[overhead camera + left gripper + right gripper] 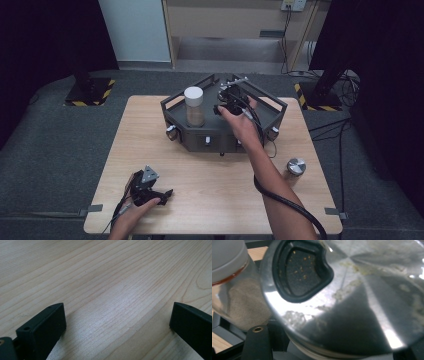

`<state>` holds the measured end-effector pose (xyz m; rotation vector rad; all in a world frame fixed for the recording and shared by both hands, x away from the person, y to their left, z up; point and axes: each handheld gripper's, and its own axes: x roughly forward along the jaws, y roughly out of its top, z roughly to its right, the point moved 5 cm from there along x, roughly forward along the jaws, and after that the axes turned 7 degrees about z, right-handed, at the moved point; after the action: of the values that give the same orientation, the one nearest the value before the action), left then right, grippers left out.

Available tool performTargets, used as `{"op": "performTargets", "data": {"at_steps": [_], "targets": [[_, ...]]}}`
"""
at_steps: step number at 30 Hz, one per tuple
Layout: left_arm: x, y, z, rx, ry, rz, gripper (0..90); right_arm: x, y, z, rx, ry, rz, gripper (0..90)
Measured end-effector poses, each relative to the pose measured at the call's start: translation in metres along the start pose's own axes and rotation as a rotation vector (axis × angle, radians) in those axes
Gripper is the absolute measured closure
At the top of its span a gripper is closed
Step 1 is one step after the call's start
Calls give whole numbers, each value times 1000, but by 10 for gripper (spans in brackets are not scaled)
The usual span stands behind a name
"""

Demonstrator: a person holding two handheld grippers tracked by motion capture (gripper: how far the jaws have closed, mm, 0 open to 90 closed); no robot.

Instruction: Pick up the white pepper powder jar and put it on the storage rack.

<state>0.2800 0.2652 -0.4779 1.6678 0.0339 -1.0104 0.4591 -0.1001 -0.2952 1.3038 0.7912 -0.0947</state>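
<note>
- A steel-lidded jar (352, 302) is seen close up in the right gripper view, its shiny lid smeared with pale residue and pierced by a black-rimmed pouring opening (300, 270) speckled with orange grains.
- The jar is located inside the dark tray (272, 117), at the right of the tray's floor, under the person's right hand.
- The right gripper (231, 100) is held over the tray, and its jaws are clamped tight on the steel-lidded jar; one black jaw is seen against the jar's side below the lid.
- A white-capped jar (194, 106) of pale powder is stood upright in the left part of the tray, just beside the held jar.
- A second steel-topped jar (295, 170) is stood on the wooden table (215, 185), in front of the tray and to its right, well apart from it.
- The left gripper (152, 192) is rested on the table well in front of the tray, toward the left near corner, with its jaws spread wide apart and nothing between them.
</note>
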Motion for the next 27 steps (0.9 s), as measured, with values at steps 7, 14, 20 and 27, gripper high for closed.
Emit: {"op": "performTargets", "data": {"at_steps": [7, 14, 20, 27], "targets": [[0, 0, 0, -2, 0, 1, 0, 6, -1, -1, 4, 2, 0, 313], [0, 0, 0, -2, 0, 3, 0, 11, -3, -2, 7, 7, -5, 313], [0, 0, 0, -3, 0, 4, 0, 12, -5, -2, 8, 7, -5, 313], [0, 0, 0, -3, 0, 3, 0, 15, -8, -2, 12, 12, -8, 313]]}}
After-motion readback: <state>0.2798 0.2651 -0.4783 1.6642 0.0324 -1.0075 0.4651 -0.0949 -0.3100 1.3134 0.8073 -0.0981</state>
